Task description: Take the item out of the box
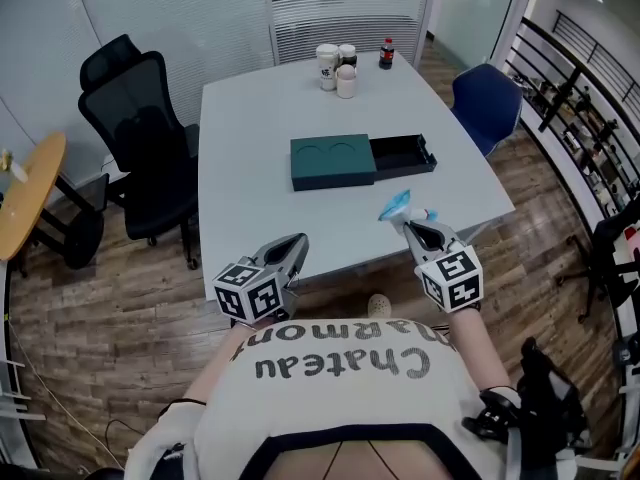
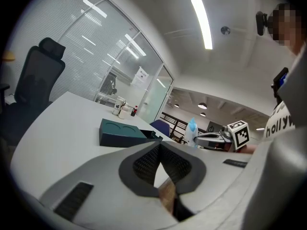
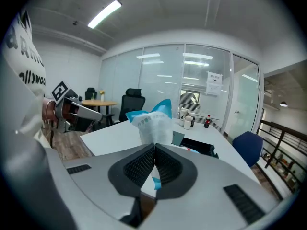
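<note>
The print on the blue-and-white soft plastic packet (image 3: 153, 123) is too blurred for us to read. Its lower end is buried between the ribbed pads of the right gripper (image 3: 154, 150), with only a sliver of blue showing beneath them. In the head view the marker cubes and the person's shirt cover both hands, and the far wall of the room is cut off at the top.

On the white rectangular table (image 1: 250, 118) lies the dark green flat cardboard box (image 1: 332, 161), whose top has two round recesses. Its black inner drawer (image 1: 402, 155) is slid out to the right. The drawer's inside reads only as dark, and we cannot make out anything lying in it. What the green sleeve covers is hidden from us.

The packet is out of the box and in the air. It sits at the near edge of the table by the right corner, well apart from the drawer. The right gripper's jaws are pressed together on its lower part. The packet's long axis runs on from the jaws, and its blue sealed edge points up and away from the person.

The left gripper (image 1: 298, 240) hangs just off the table's near edge. In the left gripper view its jaws meet at the tips, with nothing between them.
</note>
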The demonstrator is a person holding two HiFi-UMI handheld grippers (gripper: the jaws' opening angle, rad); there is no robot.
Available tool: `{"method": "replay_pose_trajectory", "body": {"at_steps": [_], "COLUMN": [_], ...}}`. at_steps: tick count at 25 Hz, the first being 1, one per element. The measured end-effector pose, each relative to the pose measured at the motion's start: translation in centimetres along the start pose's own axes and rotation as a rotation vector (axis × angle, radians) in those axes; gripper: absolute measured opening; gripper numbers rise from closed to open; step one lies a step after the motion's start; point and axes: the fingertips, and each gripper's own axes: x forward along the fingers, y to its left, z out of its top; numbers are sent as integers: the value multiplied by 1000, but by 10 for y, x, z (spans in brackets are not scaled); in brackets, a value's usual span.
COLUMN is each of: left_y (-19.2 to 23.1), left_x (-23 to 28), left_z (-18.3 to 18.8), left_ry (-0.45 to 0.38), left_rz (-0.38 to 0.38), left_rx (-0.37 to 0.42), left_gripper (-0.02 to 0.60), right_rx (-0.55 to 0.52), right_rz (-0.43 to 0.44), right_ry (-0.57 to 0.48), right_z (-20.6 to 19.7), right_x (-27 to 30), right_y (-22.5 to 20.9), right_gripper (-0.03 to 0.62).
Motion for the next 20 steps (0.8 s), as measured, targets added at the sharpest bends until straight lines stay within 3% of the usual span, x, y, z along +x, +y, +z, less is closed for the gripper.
{"method": "replay_pose_trajectory", "body": {"at_steps": [9,20], "left_y": [4,1], "left_x": [2,14], "left_z": [-10,-10], "left_ry": [8,21], "left_rz": [15,-7], "left_rx": [-23,-15], "left_gripper": [-15,-15], "right_rx": [32,38], "right_rz": [121,86], "right_ry": [-2,32], "right_z": [-2,-17], "right_x": [12,7], "right_y": [30,20], "right_gripper": [2,2]}}
